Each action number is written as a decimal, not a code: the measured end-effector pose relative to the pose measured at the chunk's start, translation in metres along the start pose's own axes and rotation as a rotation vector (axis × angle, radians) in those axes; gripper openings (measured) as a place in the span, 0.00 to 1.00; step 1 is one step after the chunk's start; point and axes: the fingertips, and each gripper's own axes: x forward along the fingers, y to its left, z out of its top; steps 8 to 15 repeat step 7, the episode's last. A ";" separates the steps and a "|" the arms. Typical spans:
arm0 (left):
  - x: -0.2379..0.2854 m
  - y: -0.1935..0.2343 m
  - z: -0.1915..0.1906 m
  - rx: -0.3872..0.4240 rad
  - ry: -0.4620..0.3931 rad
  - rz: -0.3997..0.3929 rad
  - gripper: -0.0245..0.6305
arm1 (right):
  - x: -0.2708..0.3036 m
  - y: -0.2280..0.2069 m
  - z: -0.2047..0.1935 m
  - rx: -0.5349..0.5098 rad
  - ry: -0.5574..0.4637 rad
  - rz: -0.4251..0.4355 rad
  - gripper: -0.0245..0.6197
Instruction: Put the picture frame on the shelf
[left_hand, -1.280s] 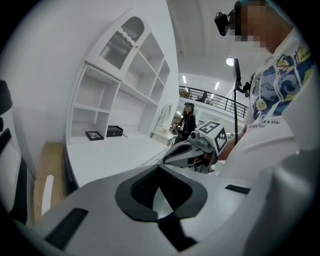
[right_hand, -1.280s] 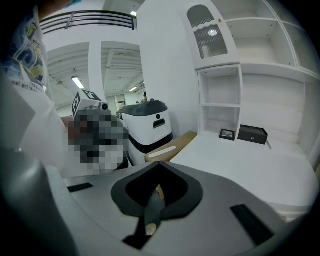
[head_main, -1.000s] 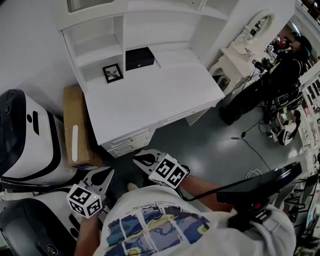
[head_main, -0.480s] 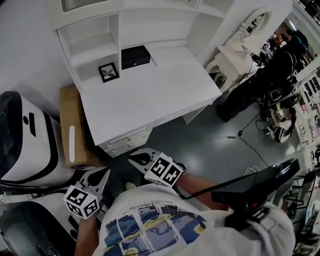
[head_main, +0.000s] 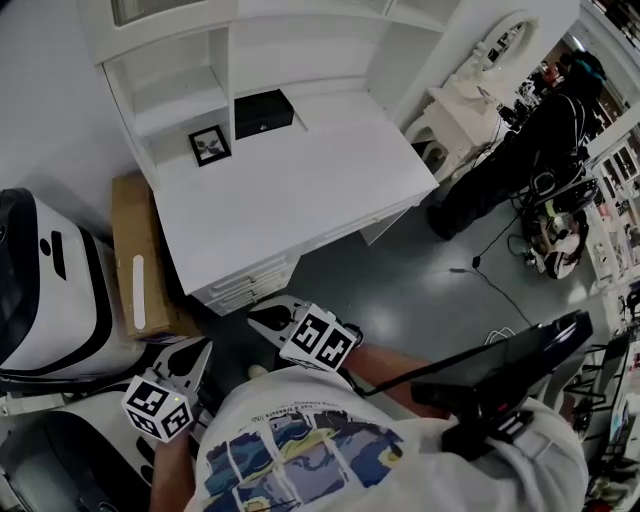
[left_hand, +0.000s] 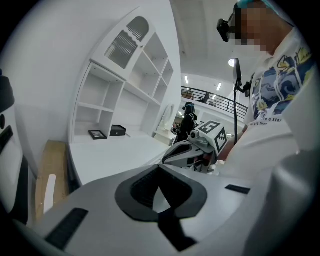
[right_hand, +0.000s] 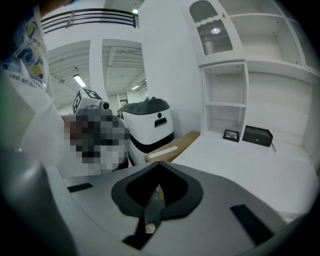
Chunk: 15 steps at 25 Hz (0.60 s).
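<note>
**A:** What has changed over the last second?

**B:** Very little. In the head view the white wooden desk (head_main: 300, 195) has drifted slightly left in the picture. The small black picture frame (head_main: 209, 146) keeps its spot at the desk's back left. It sits under the lowest board of the white shelf unit (head_main: 172, 104) and just beside the black rectangular box (head_main: 263, 113).

**A:** And the grippers?

**B:** The left gripper (head_main: 203, 348) and right gripper (head_main: 262, 320) stay low, off the desk's front edge. They are close to the person's chest and well apart from the frame. Both pairs of jaws are pressed together with nothing between them.

**A:** What about edges and room to move?

**B:** A brown cardboard box (head_main: 135, 255) stands against the desk's left side, with a white-and-black machine (head_main: 45, 290) beyond it. The grey floor (head_main: 420, 290) opens up right of the desk, as far as a person in dark clothes (head_main: 515, 165).
</note>
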 end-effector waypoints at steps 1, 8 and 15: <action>0.000 0.001 0.001 -0.001 0.001 0.002 0.06 | 0.001 0.000 0.001 0.002 -0.002 0.003 0.08; 0.002 0.010 0.002 -0.012 0.006 0.018 0.06 | 0.009 -0.003 0.005 0.012 0.007 0.033 0.08; 0.002 0.010 0.002 -0.012 0.006 0.018 0.06 | 0.009 -0.003 0.005 0.012 0.007 0.033 0.08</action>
